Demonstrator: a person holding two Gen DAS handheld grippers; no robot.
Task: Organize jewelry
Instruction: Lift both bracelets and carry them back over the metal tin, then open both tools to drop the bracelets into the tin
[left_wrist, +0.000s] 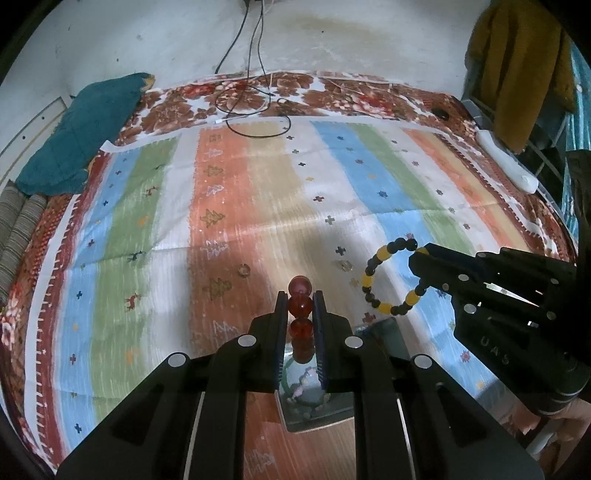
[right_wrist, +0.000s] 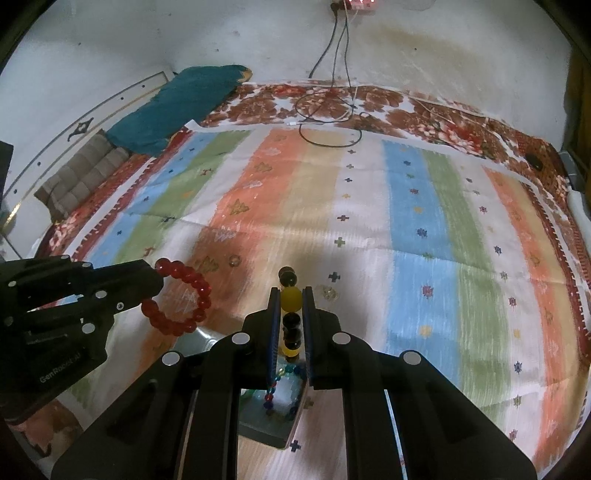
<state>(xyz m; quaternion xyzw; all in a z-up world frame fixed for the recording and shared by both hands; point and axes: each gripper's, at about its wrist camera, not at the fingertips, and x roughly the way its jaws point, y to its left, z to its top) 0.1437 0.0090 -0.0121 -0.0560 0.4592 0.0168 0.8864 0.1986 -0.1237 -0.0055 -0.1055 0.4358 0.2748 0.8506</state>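
Note:
My left gripper (left_wrist: 300, 306) is shut on a red bead bracelet (left_wrist: 300, 307); the whole ring shows in the right wrist view (right_wrist: 184, 299), lifted above the bed. My right gripper (right_wrist: 290, 306) is shut on a yellow and black bead bracelet (right_wrist: 290, 300); its ring shows in the left wrist view (left_wrist: 391, 277). Below both grippers lies a small open box (right_wrist: 266, 424) with a multicoloured bead bracelet (right_wrist: 271, 387) in it; it also shows in the left wrist view (left_wrist: 314, 406). Two small rings (left_wrist: 243, 270) (left_wrist: 341, 265) lie on the cloth ahead.
A striped cloth (left_wrist: 258, 192) covers the floral bedspread (left_wrist: 332, 92). A teal pillow (left_wrist: 81, 136) lies far left, black cables (left_wrist: 255, 110) at the far edge by the wall, a white object (left_wrist: 506, 162) at far right.

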